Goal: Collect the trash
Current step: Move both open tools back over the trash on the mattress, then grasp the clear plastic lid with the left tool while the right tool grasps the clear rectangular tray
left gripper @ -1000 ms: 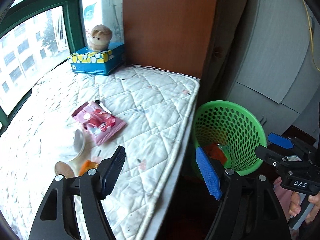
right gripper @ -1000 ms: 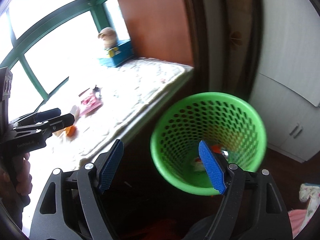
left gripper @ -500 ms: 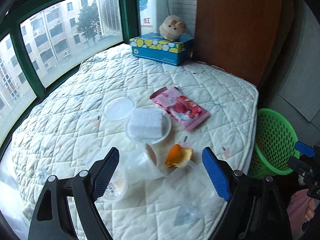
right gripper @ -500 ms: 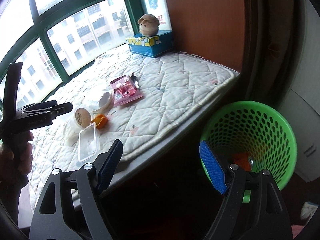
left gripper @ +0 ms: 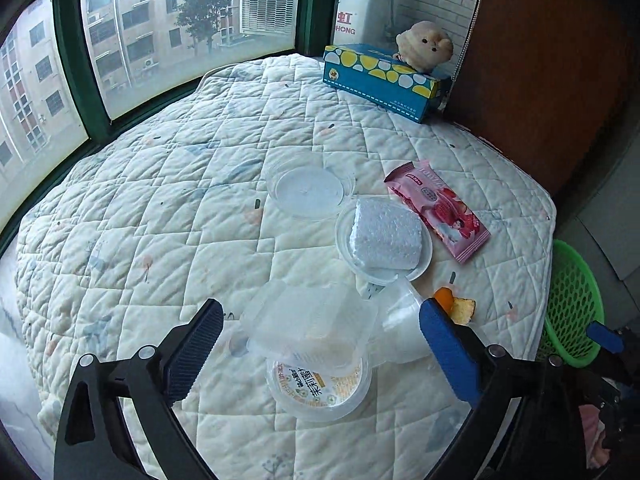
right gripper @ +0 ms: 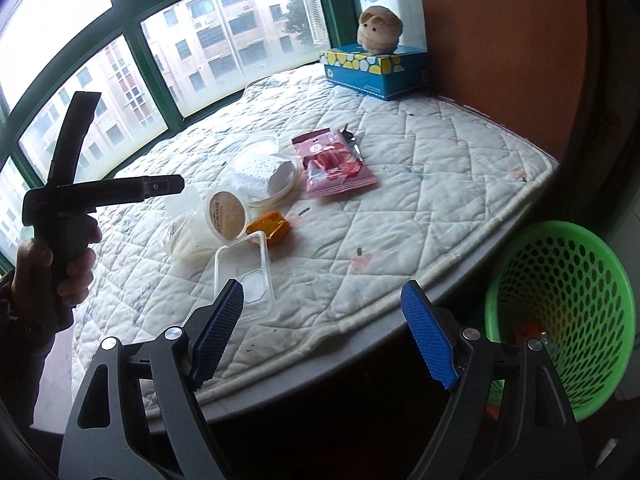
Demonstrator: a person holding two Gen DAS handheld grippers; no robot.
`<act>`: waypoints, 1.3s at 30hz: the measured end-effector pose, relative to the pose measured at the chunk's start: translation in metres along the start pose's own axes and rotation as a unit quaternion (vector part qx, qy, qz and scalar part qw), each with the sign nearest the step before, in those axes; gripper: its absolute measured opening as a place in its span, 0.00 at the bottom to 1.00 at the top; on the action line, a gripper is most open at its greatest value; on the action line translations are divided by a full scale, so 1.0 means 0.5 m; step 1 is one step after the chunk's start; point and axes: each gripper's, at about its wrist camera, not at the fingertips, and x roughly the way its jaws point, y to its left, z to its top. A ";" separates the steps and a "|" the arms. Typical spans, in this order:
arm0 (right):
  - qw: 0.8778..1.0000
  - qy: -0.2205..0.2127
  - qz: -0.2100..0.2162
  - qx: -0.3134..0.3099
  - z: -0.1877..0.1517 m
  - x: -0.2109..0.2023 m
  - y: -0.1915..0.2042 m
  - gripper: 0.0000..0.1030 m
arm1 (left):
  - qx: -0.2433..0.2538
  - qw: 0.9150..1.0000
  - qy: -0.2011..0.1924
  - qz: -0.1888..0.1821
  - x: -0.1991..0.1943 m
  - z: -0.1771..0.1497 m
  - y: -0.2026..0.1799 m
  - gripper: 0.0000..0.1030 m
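Trash lies on a quilted white mattress: a clear rectangular plastic box, a round tub with a printed lid, a white foam block in a round tray, a clear round lid, a pink snack wrapper and an orange scrap. My left gripper is open and hovers just above the clear box and tub. My right gripper is open and empty over the mattress's front edge, near the clear box. The green mesh basket stands on the floor to the right.
A blue and yellow tissue box with a plush toy on it sits at the far corner by a brown wooden panel. Green-framed windows curve around the left. The basket rim shows beside the mattress.
Both grippers have swung left from the basket toward the mattress. The left gripper has dropped close over the clear box and tub. Both stay open.
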 end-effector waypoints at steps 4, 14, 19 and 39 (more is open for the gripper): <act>1.000 0.010 0.009 -0.011 0.002 0.021 0.028 0.79 | 0.004 1.000 0.009 -0.026 0.025 0.000 0.029 0.92; 0.998 0.034 0.021 -0.045 0.011 0.081 0.089 0.80 | 0.019 0.997 0.025 -0.067 0.076 -0.014 0.059 0.92; 0.997 0.049 0.020 -0.057 0.010 0.113 0.113 0.81 | 0.008 0.995 0.029 -0.091 0.093 -0.019 0.074 0.92; 0.995 0.073 -0.005 -0.065 0.004 0.186 0.124 0.81 | -0.005 0.994 0.009 -0.108 0.088 -0.024 0.089 0.80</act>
